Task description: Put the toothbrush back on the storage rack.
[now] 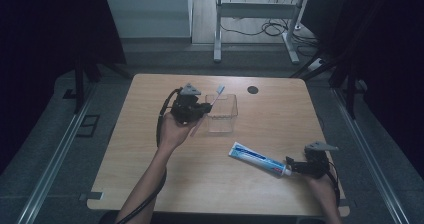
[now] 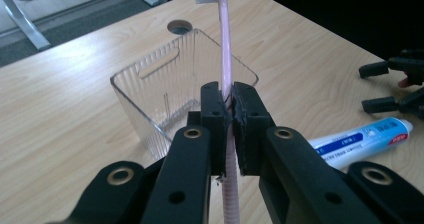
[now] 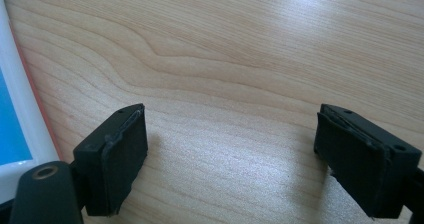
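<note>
My left gripper (image 1: 192, 109) (image 2: 229, 109) is shut on the handle of a pink toothbrush (image 1: 214, 98) (image 2: 225, 44). The brush is lifted, and its white head points past the near rim of a clear plastic container (image 1: 222, 113) (image 2: 150, 84) on the wooden table (image 1: 150, 184). A white and blue toothpaste tube (image 1: 257, 159) (image 2: 360, 139) (image 3: 12, 114) lies flat at the front right. My right gripper (image 1: 294, 166) (image 3: 230, 154) (image 2: 395, 86) rests low at the tube's cap end. Its jaws are open, with bare wood between them and the tube just outside the left jaw.
A round cable hole (image 1: 253, 90) (image 2: 179, 26) sits in the table behind the container. Beyond the far edge stand metal desk legs (image 1: 218, 34) and floor cables. Dark curtains close in both sides.
</note>
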